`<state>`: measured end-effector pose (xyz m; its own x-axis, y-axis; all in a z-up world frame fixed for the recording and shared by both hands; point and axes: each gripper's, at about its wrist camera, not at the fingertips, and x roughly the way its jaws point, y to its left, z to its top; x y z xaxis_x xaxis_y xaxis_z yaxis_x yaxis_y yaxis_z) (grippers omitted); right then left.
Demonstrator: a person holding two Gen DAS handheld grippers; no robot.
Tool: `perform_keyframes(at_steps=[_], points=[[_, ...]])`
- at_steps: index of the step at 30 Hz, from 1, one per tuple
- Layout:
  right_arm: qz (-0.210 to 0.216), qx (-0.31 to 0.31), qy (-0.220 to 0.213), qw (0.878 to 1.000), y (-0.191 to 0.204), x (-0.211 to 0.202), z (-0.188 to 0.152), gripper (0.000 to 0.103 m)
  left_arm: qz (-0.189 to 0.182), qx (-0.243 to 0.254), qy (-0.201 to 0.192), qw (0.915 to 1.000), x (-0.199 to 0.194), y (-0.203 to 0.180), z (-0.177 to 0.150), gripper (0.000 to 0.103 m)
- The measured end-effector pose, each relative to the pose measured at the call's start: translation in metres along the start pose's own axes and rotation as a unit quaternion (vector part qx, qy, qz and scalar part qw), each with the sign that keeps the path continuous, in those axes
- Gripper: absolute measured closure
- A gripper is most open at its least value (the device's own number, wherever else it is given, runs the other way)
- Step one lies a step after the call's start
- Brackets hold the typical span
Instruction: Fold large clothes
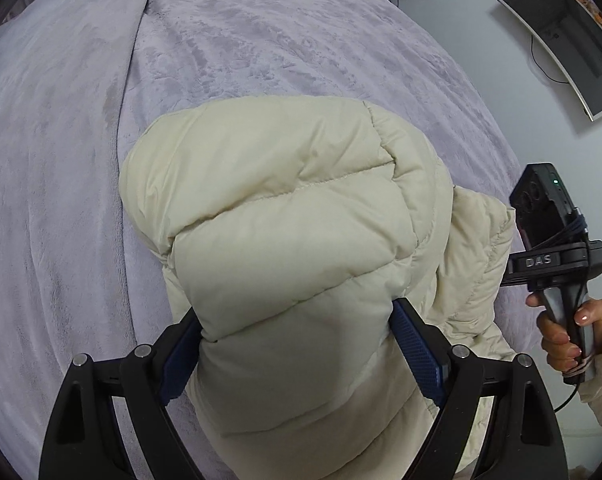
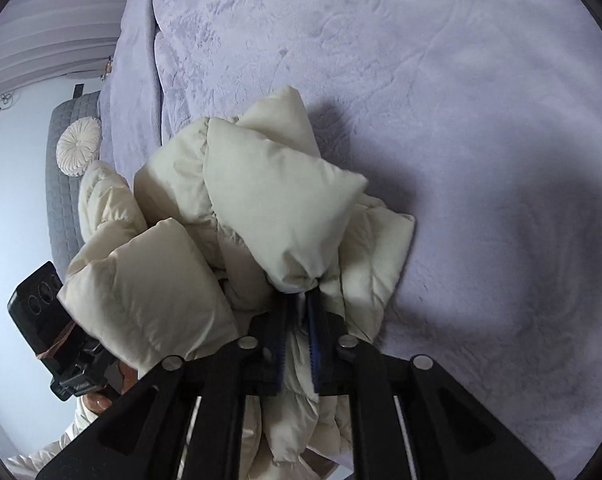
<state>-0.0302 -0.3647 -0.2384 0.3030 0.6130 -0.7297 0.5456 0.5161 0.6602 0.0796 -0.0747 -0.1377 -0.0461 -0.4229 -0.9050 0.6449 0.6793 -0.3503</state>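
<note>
left hand-held gripper [image 1: 301,344]: angled steeply down, jaws wide, clamped on a thick fold of the cream puffer jacket [image 1: 293,216] | right hand-held gripper [image 2: 299,300]: tilted down, jaws narrowly apart, jacket fabric between blue pads | jacket bunched ahead of both over lilac bed [image 1: 81,160], long axis unclear

A cream puffer jacket [image 1: 285,216] of smooth, matt quilted cloth. Beneath it, a lilac bedspread [image 1: 61,184] of brushed, plushy fabric.
</note>
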Motion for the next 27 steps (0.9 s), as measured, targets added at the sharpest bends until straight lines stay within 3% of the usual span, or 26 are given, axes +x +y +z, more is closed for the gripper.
perform_keyframes(at_steps=[2, 3, 4, 6, 7, 8, 13, 17, 21, 27], points=[[-0.021, -0.002, -0.024, 0.999, 0.002, -0.025, -0.009, 0.021, 0.001, -0.001, -0.001, 1.0, -0.001, 0.001, -0.001, 0.015], [-0.036, -0.007, -0.044, 0.998, 0.006, -0.039, -0.014, 0.02, 0.001, -0.001, -0.001, 1.0, -0.001, 0.001, -0.001, 0.015], [-0.048, -0.014, -0.061, 0.997, 0.012, -0.052, -0.019, 0.022, 0.002, 0.0, -0.001, 1.0, -0.001, 0.001, -0.002, 0.015], [-0.057, -0.017, -0.093, 0.994, 0.025, -0.076, -0.029, 0.042, 0.007, 0.003, -0.002, 1.0, -0.002, -0.001, -0.004, 0.015], [-0.052, -0.021, -0.102, 0.993, 0.033, -0.084, -0.034, 0.063, 0.009, 0.005, -0.002, 0.9999, -0.001, -0.002, -0.004, 0.015], [-0.044, -0.028, -0.107, 0.993, 0.044, -0.088, -0.038, 0.075, 0.012, 0.008, -0.002, 0.9999, -0.001, -0.004, -0.004, 0.015], [-0.036, -0.068, -0.079, 0.994, 0.098, -0.061, -0.07, 0.077, 0.024, 0.021, -0.001, 0.9995, -0.001, -0.012, -0.005, 0.015], [-0.169, -0.104, -0.044, 0.979, 0.096, -0.011, -0.104, 0.077, 0.013, 0.005, -0.008, 0.9999, -0.017, -0.004, -0.001, 0.015], [-0.178, -0.097, -0.044, 0.978, 0.079, -0.007, -0.116, 0.077, -0.014, 0.0, -0.059, 0.9981, -0.048, 0.003, 0.018, 0.015], [-0.235, -0.131, -0.052, 0.962, 0.065, 0.019, -0.11, 0.08, 0.018, 0.002, 0.001, 0.9998, 0.027, 0.008, 0.034, 0.015]])
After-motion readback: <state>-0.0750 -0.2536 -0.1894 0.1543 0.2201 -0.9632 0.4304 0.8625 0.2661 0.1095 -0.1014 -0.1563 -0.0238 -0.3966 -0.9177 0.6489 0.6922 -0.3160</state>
